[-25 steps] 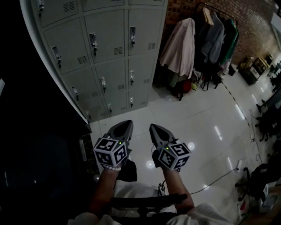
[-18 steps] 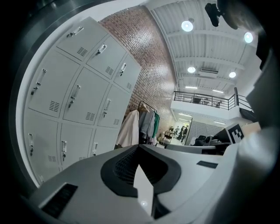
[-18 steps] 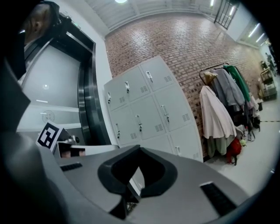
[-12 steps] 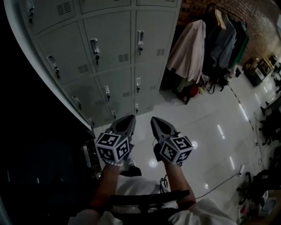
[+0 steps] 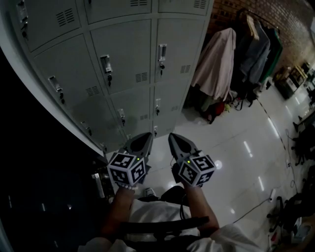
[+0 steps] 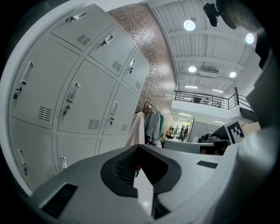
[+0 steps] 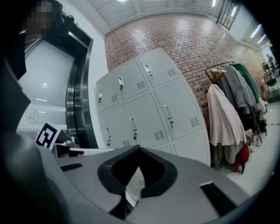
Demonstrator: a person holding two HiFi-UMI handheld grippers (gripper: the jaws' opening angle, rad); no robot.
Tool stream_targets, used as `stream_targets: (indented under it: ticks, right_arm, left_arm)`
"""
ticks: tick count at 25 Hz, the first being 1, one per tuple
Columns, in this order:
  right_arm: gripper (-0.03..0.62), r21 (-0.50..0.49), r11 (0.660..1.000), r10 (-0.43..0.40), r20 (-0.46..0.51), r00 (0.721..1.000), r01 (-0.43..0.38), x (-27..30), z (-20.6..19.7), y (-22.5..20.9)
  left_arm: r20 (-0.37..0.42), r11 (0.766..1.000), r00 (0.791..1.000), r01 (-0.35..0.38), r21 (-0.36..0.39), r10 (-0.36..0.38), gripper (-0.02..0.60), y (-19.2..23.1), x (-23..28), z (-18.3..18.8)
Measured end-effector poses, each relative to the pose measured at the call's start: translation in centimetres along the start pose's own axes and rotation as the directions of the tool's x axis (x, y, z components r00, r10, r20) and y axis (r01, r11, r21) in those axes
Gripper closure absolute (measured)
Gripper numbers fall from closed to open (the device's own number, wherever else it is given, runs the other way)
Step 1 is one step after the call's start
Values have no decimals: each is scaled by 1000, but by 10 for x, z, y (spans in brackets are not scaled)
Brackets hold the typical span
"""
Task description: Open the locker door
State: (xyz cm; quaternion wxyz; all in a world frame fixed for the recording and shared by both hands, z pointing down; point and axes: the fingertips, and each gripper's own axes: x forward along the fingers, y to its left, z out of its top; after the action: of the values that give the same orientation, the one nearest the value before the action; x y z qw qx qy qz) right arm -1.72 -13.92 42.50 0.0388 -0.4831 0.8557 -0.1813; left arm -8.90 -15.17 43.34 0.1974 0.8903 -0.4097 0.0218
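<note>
— Where are the 2 tools right now?
— Side by side out in front of the person, noses pointing away from the body. The left tool sits just beside the right tool without touching it. Both hang above the glossy white floor.

— Is either one gripping anything?
— No. The left tool's jaws are clenched, tips meeting on each other. The right tool's jaws are pressed together the same way, and it's empty too.

— And the lockers?
— The grey lockers stand ahead and to the person's left, and I can see 3 columns of them. Every locker door in sight sits flush and closed. Each has an upright handle near one edge and a small vent grille low down. Both tools are well apart from the doors, and the bottom row is the nearest to them.

— What's next to the lockers?
— To the right a pale coat hangs, with darker garments behind it, all against a brick wall
</note>
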Motion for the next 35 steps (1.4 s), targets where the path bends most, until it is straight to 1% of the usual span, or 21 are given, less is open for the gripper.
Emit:
stream_targets:
  ticks: [8,13,18,24,28,29,33,35]
  right_arm:
    - [586,-1,1000,-9,6,1000,9,39,15,-35]
    - [585,1,1000,24,18,1000,-24,82,32,-58]
    - [574,-13,998,54,5,999,-54,126,46,-81]
    - [574,-45,996,76,5,997,-76,174,68,-105]
    - [565,-84,994,66,16,998,-64,204,86,-127]
    - [553,-91,994,66,19,998,-64,211,91,-133]
    - [429,-122,988,91,8,996,-90,243,109,-149]
    - [427,-142,985,102,4,995,-100,258,116,-156]
  left_arm:
    - [2,1000,1000,-3,-5,3,584,27,44,15]
    - [13,1000,1000,-23,-6,23,584,51,80,32]
    - [25,999,999,-42,-7,42,584,78,114,50]
    - [42,998,997,-70,-10,70,583,109,151,72]
    - [55,996,995,-88,-13,88,583,126,176,85]
    - [56,996,994,-90,-14,91,584,129,183,88]
    - [58,994,992,-107,-21,108,583,142,206,99]
    - [64,993,991,-116,-20,117,583,148,216,103]
